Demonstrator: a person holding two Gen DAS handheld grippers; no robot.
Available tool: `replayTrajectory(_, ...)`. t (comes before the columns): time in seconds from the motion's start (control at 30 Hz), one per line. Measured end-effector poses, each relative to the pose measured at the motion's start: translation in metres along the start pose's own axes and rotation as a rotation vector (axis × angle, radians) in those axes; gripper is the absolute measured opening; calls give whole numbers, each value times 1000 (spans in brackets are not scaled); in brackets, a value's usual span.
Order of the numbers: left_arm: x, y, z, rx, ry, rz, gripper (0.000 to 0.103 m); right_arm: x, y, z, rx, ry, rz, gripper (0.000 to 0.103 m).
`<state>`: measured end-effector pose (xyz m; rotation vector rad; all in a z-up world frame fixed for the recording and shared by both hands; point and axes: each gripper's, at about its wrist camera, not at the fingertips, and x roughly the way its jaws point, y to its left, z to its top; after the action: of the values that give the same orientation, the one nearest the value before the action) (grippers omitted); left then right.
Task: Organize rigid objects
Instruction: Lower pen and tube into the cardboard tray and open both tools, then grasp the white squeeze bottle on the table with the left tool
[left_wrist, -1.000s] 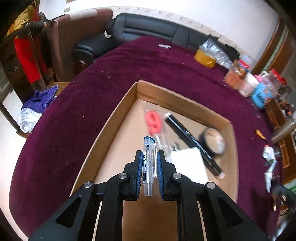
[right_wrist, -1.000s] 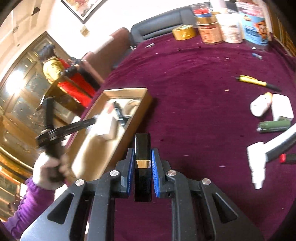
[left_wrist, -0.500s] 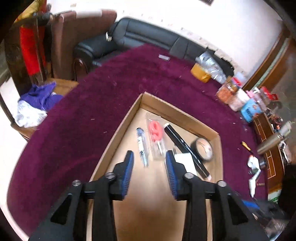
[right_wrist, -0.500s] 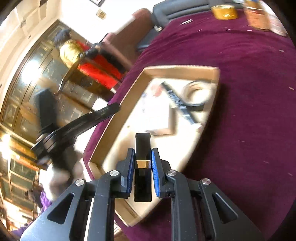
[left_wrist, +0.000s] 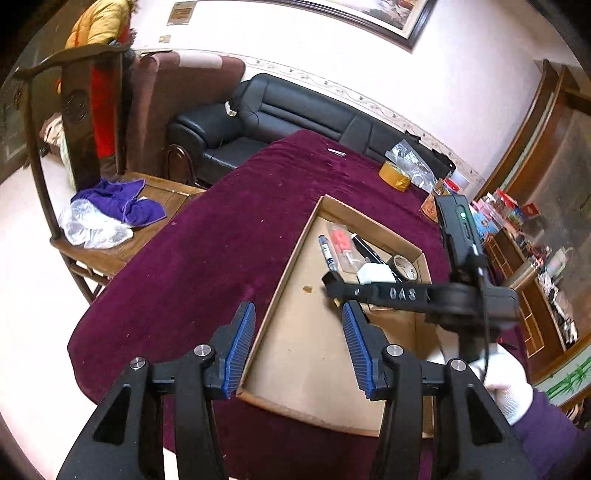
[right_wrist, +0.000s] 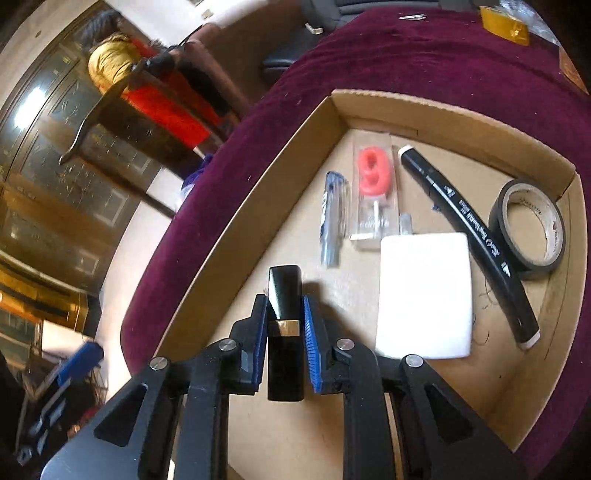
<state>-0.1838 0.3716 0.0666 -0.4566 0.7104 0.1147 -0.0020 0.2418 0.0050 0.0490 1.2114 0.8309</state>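
Pen (right_wrist: 334, 218) now lies in the box (right_wrist: 458, 122), released by the left gripper (left_wrist: 297, 349), jaws wide and empty. Right gripper (right_wrist: 284, 341) has moved over the box, clamping a black tube (right_wrist: 284, 295). Inside: candle (right_wrist: 373, 177), marker (right_wrist: 469, 236), tape (right_wrist: 528, 225), white block (right_wrist: 424, 291).

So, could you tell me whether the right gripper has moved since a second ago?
Yes. The right gripper, shut on the black case, has moved from over the cloth to above the box.
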Motion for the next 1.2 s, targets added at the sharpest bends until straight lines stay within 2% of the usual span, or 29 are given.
replayTrajectory(0.07,-2,3,-1,-15,-4,-13,48,-11,-6,-2,15,-17,27,19)
replayTrajectory(0.2,-3,2,-4,-27,0,-39,48,-54,-22,-8,20,-100,11,18)
replayTrajectory(0.27,-7,-3,-7,-14,-8,-65,48,-90,-32,-18,-7,-177,-43,18)
replayTrajectory(0.33,-10,-11,-11,7,-17,-88,48,-133,-39,-37,-62,-305,-146,18)
replayTrajectory(0.37,-11,-17,-12,21,-19,-103,48,-154,-42,-48,-93,-375,-219,26)
replayTrajectory(0.4,-12,-24,-14,33,-20,-116,48,-177,-45,-64,-131,-465,-311,37)
replayTrajectory(0.43,-11,-30,-15,46,-17,-129,49,-197,-51,-78,-148,-540,-381,75)
replayTrajectory(0.47,-9,-41,-16,66,-9,-144,49,-211,-60,-87,-142,-590,-416,99)
replayTrajectory(0.5,-8,-50,-18,81,-1,-152,49,-225,-73,-98,-116,-646,-446,101)
replayTrajectory(0.53,-6,-59,-19,95,6,-156,49,-238,-91,-107,-67,-679,-472,101)
replayTrajectory(0.63,1,-93,-26,148,41,-182,49,-252,-145,-115,92,-592,-474,100)
replayTrajectory(0.7,9,-117,-33,177,75,-195,49,-259,-179,-126,189,-569,-480,99)
replayTrajectory(0.83,20,-165,-51,259,125,-204,49,-251,-231,-139,280,-469,-566,96)
replayTrajectory(0.9,27,-184,-61,282,146,-213,49,-244,-250,-144,310,-432,-565,92)
replayTrajectory(1.0,32,-205,-74,300,151,-205,49,-231,-265,-137,330,-388,-527,75)
replayTrajectory(1.03,33,-210,-77,303,150,-199,49,-223,-264,-131,311,-371,-513,53)
replayTrajectory(1.07,33,-215,-80,306,150,-194,49,-214,-261,-126,292,-342,-476,37)
replayTrajectory(1.13,31,-220,-83,309,153,-192,49,-206,-244,-121,230,-329,-484,32)
replayTrajectory(1.2,28,-221,-85,318,147,-182,49,-195,-225,-119,165,-292,-407,32)
